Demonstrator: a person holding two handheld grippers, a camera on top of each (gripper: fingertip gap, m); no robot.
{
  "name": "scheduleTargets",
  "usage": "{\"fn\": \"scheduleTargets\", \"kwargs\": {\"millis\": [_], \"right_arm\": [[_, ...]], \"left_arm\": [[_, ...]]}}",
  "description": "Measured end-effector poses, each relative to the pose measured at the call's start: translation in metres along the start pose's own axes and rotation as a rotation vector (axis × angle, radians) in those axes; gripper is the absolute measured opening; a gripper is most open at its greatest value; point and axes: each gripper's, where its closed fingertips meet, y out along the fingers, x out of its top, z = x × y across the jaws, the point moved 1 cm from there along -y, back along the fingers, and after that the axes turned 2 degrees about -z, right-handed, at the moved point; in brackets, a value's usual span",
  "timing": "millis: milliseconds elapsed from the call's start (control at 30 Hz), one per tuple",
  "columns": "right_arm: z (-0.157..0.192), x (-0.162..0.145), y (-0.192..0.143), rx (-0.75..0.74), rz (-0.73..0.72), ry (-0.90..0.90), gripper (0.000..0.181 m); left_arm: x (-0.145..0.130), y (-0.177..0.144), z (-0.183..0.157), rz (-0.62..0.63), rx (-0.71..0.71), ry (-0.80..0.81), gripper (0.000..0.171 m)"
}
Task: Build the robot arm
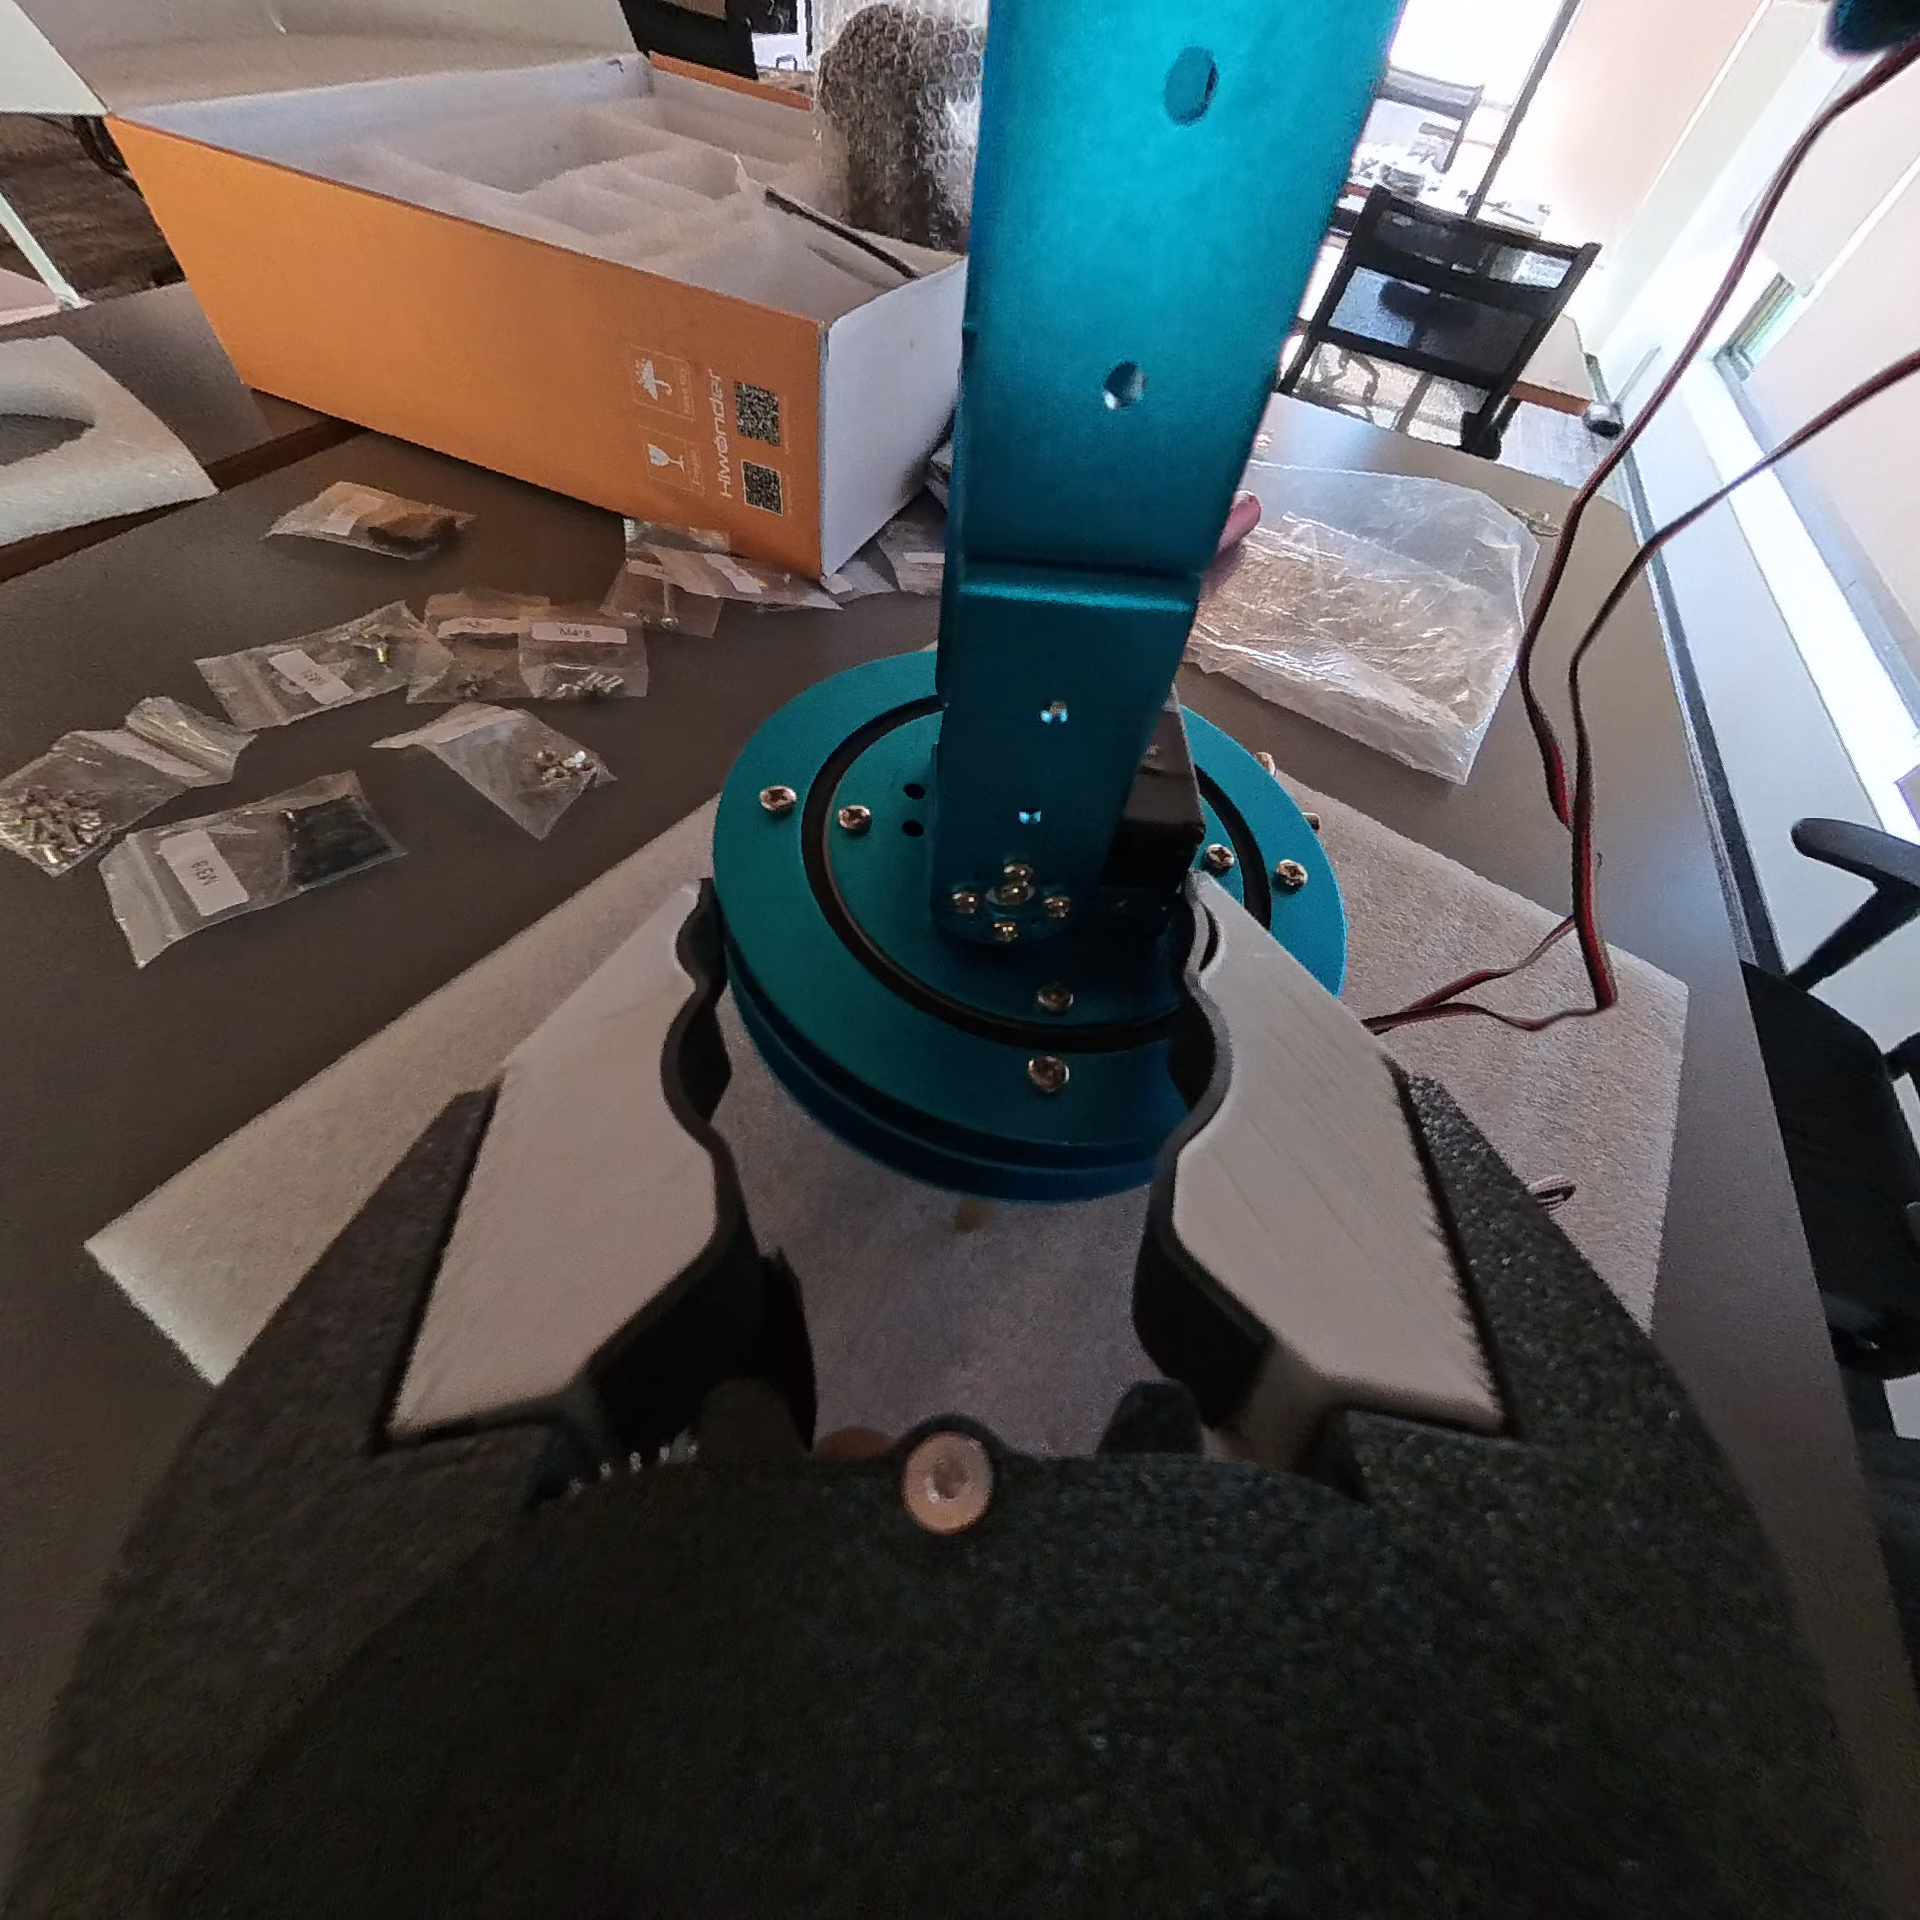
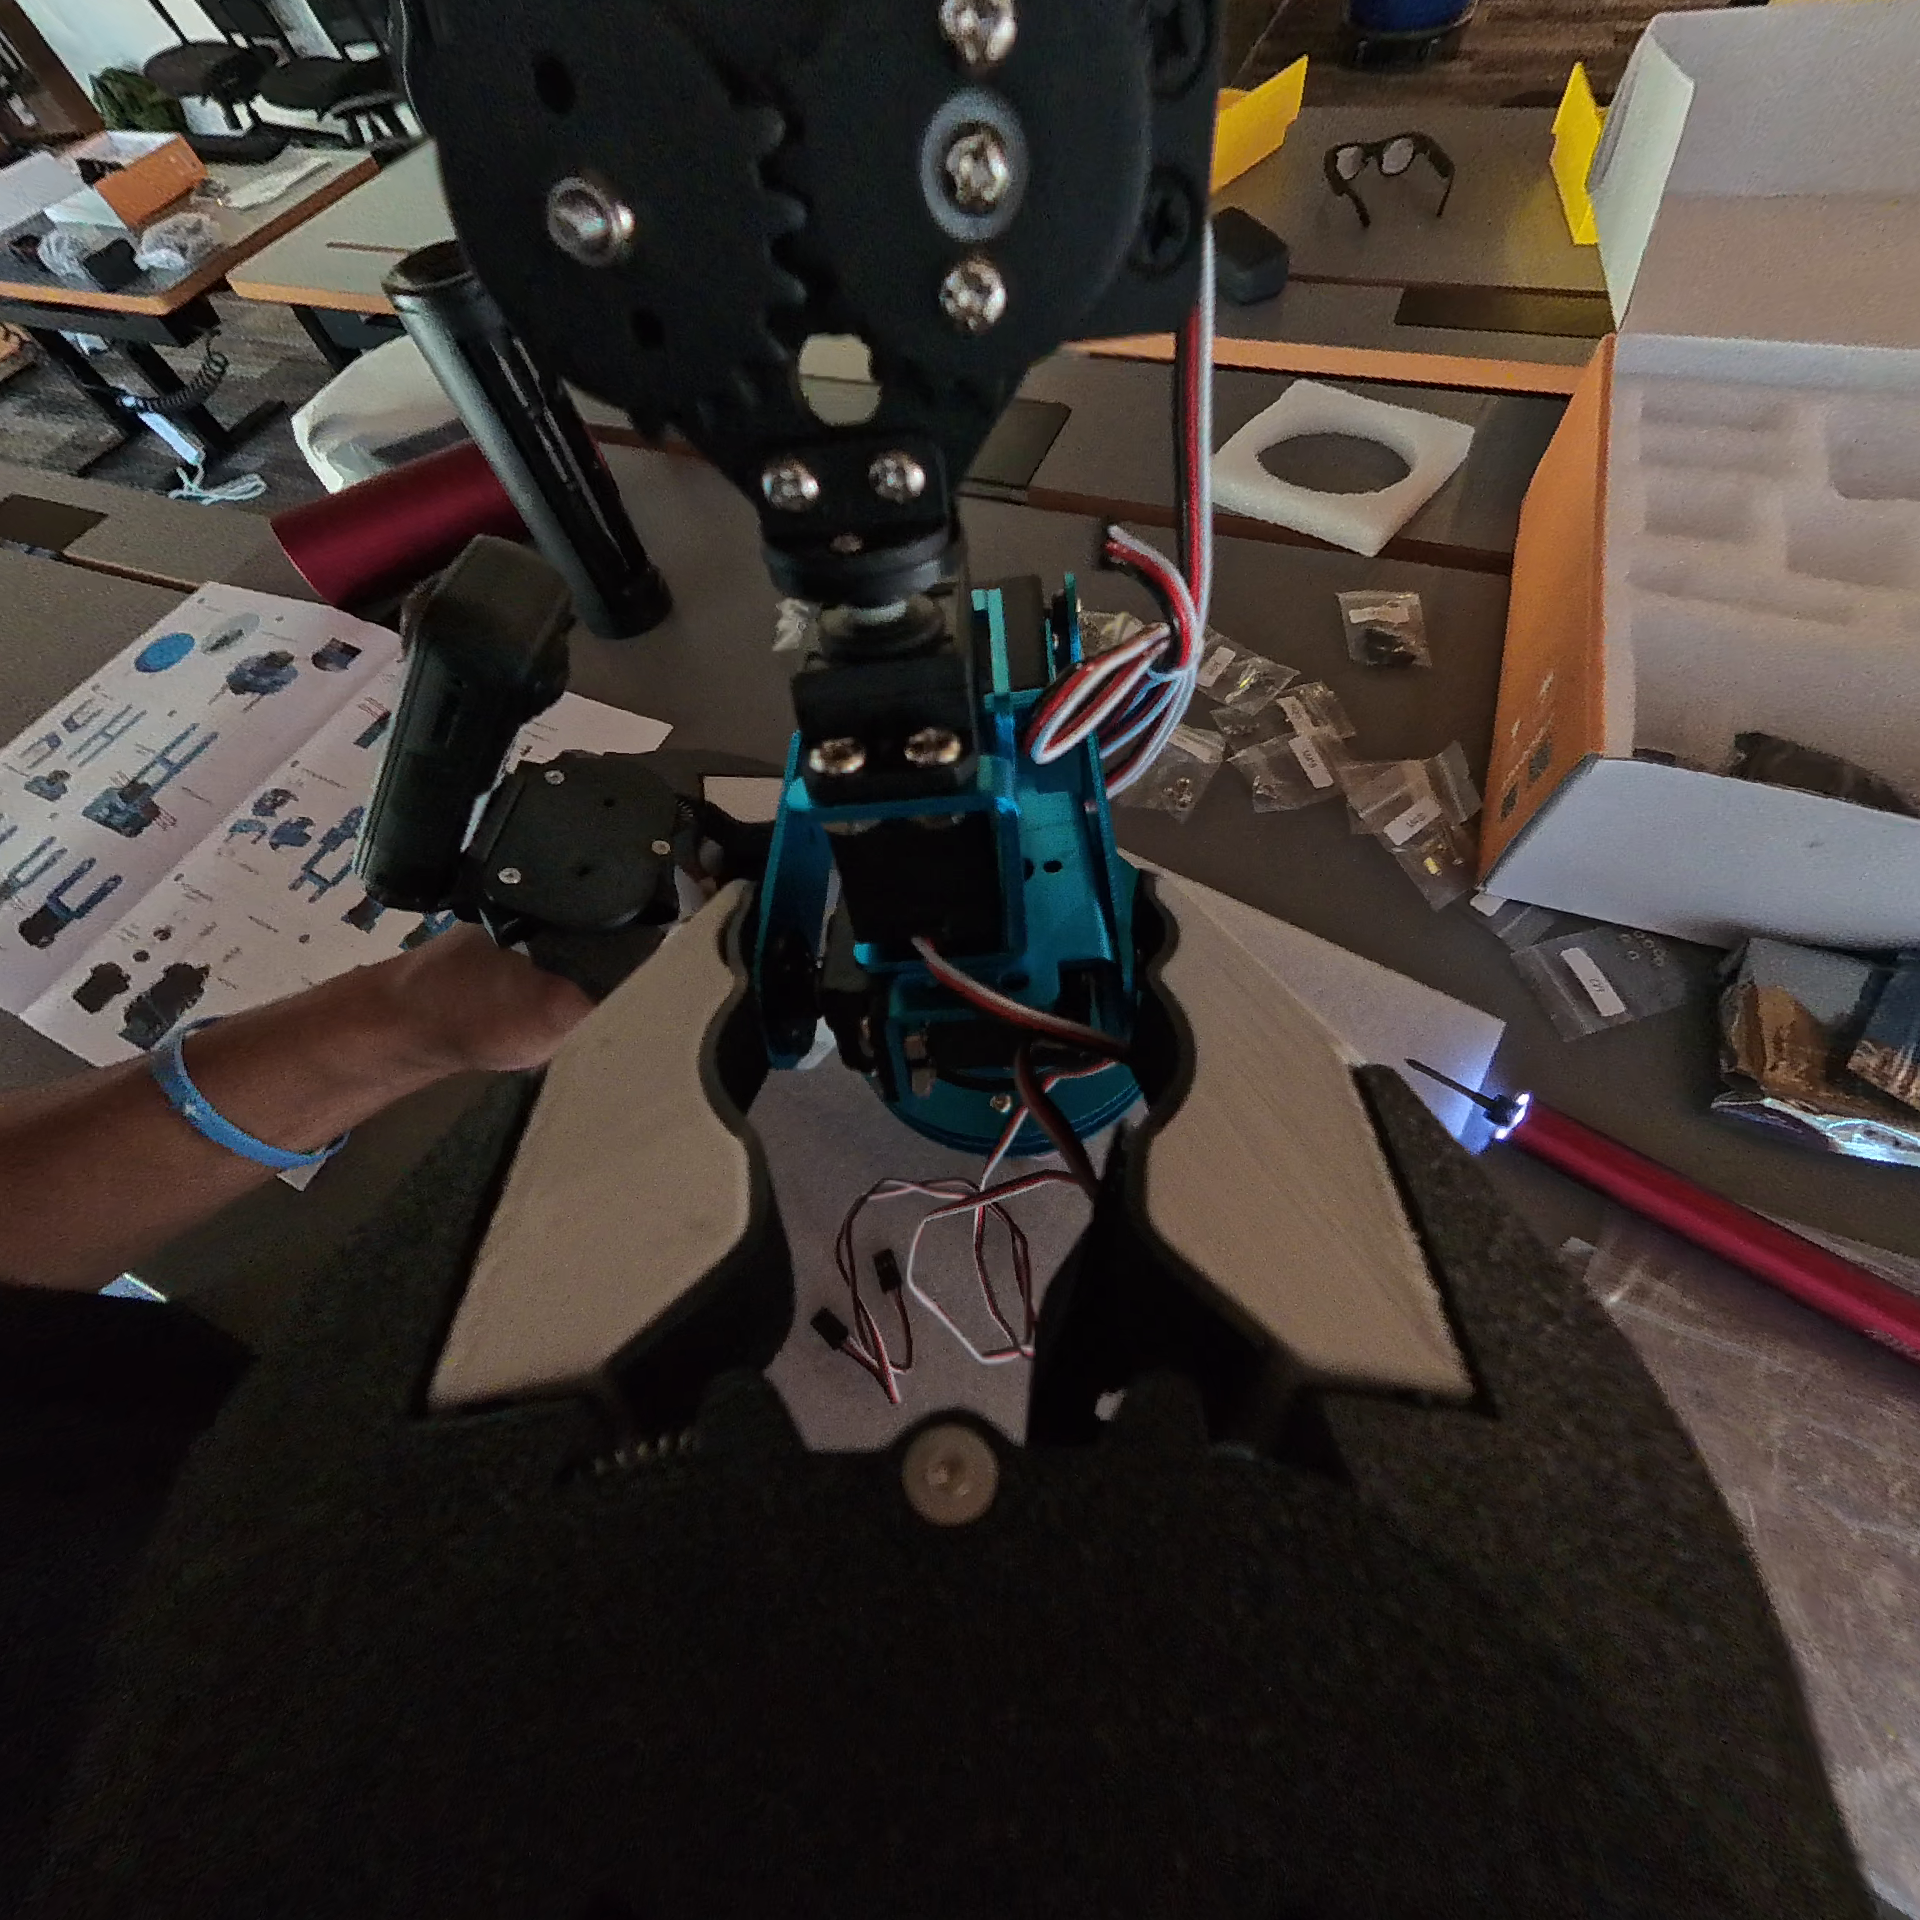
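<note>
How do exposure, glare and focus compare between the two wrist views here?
Left wrist view: bright, with windows blown out at top right; blue bracket slightly soft, edges bent by the wide lens. Right wrist view: much darker; black claw assembly close up and blurred; lit tip of the red screwdriver flares white.

Printed on the side of the orange box (image 1: 499, 343), close to its white end: a brand mark set vertically, two square code patches and two small handling symbols, readable but not copied here. Stuck on the small clear bags (image 1: 312, 675) strewn over the table (image 1: 520, 997): white labels with short size codes. Spread at the left of the right wrist view: an instruction sheet (image 2: 187, 790) with blue and black diagrams, print too small to read.
</note>
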Motion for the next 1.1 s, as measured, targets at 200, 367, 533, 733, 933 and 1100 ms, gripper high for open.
{"fn": "scheduleTargets", "kwargs": {"millis": [200, 367, 533, 733, 933, 1100], "right_arm": [[0.006, -0.004, -0.01, 0.123, -0.024, -0.009, 0.076], [-0.002, 0.031, -0.041, 0.158, -0.175, -0.05, 0.069], [-0.002, 0.043, -0.039, -0.012, -0.168, -0.129, 0.042], [-0.001, 0.029, -0.022, -0.019, -0.095, -0.011, 0.029], [-0.001, 0.034, -0.022, -0.042, -0.107, -0.056, 0.023], [0.001, 0.04, -0.02, -0.036, -0.155, -0.042, 0.023]], "left_arm": [[0.002, -0.002, -0.003, 0.005, 0.007, 0.009, 0.086], [0.028, -0.012, -0.013, -0.091, 0.032, 0.101, 0.079], [0.035, 0.0, -0.01, -0.072, 0.074, 0.147, 0.068], [0.037, 0.004, -0.012, -0.097, 0.081, 0.136, 0.022], [0.036, 0.003, -0.011, -0.083, 0.086, 0.147, 0.021], [0.036, 0.002, -0.01, -0.087, 0.063, 0.134, 0.021]]}}
